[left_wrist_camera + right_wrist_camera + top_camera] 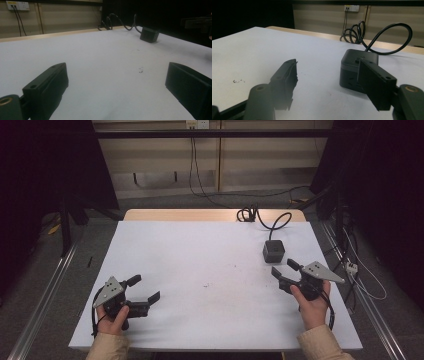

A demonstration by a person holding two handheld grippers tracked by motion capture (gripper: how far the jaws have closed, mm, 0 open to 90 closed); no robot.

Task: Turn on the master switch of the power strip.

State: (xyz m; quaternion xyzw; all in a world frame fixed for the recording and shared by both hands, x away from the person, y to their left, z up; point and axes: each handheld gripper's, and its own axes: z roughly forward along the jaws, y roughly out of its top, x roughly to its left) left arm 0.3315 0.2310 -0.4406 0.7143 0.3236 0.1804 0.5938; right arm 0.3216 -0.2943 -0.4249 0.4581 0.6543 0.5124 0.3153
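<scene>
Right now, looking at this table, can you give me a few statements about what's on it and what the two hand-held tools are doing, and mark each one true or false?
1. The black cube sits on the white table. True.
2. The right gripper has lifted the cube off the table. False: the cube rests on the table just beyond the open jaws, which do not touch it.
3. A black cable runs from the cube toward the far edge. True.
4. The left gripper is clamped on a cup. False: its jaws stand open with nothing between them.
5. Both grippers are held by a person's hands. True.
</scene>
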